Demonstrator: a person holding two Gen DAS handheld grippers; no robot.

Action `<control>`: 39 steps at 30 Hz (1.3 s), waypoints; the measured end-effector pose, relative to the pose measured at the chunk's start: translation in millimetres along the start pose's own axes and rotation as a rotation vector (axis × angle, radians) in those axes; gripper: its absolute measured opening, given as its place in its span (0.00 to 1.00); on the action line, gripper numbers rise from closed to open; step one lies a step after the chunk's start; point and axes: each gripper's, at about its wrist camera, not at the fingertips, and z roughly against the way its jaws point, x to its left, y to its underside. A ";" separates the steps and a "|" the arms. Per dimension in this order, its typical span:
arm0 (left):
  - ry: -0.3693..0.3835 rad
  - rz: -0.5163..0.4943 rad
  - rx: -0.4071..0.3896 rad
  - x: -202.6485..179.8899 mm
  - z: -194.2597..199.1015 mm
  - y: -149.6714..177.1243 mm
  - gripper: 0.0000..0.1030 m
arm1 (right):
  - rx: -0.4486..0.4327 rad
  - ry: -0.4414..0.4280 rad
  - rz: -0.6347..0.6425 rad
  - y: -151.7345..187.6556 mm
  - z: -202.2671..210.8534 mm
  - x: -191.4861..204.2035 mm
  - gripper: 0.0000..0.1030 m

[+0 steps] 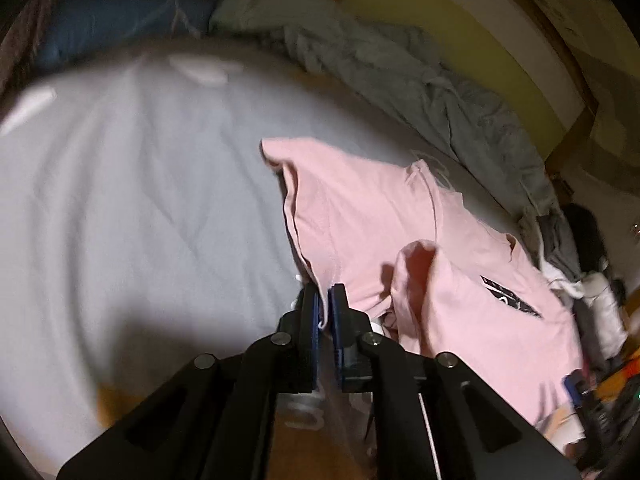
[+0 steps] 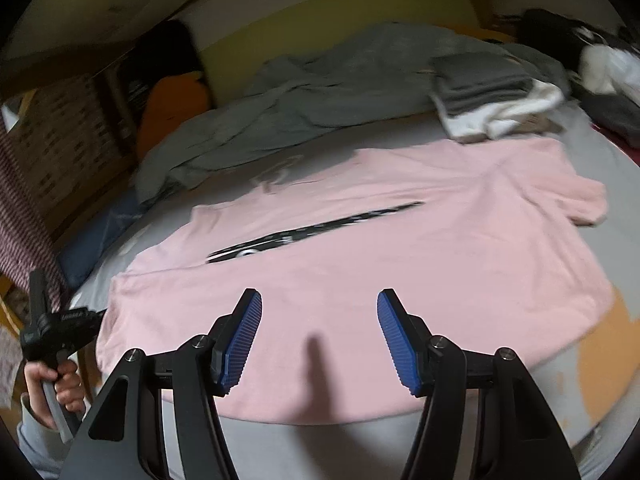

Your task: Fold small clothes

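The pink T-shirt (image 2: 360, 248) lies spread on the pale grey bed sheet (image 1: 120, 200), its black chest print facing up, so the flat bed can serve as the folding surface. The left gripper (image 1: 324, 300) has its fingers pinched together on a lifted edge of the shirt, likely to carry that side over. The soft jersey drapes and buckles into loose folds beside the grip. The right gripper (image 2: 319, 332) hovers above the near hem, its ribbed blue fingers (image 2: 240, 340) apart and empty. A rumpled grey blanket (image 2: 300, 96) lies behind.
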 end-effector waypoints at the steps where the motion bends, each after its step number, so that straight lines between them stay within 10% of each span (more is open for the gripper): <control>1: -0.025 -0.038 -0.076 -4.9 15.6 4.0 0.08 | -0.009 0.015 -0.004 0.7 5.7 -6.4 0.60; 4: -0.040 -0.144 -0.253 -25.8 52.4 15.5 0.21 | -0.060 0.104 0.043 7.9 28.7 -23.6 0.60; 9: 0.008 -0.146 -0.308 -44.1 67.5 43.3 0.26 | -0.097 0.286 0.069 26.5 59.7 -68.6 0.60; 16: -0.003 -0.201 -0.232 -84.7 54.3 84.7 0.35 | -0.013 0.165 -0.193 20.8 52.8 -129.5 0.60; 22: 0.056 0.014 -0.081 -66.6 34.8 114.4 0.34 | 0.086 0.077 -0.313 0.7 17.2 -144.4 0.57; 31: 0.034 0.225 -0.068 -60.2 40.9 134.1 0.34 | 0.068 0.069 -0.384 3.8 15.6 -161.5 0.10; 39: 0.064 0.272 -0.082 -55.8 27.4 119.1 0.36 | 0.039 0.107 -0.364 7.1 19.3 -155.3 0.08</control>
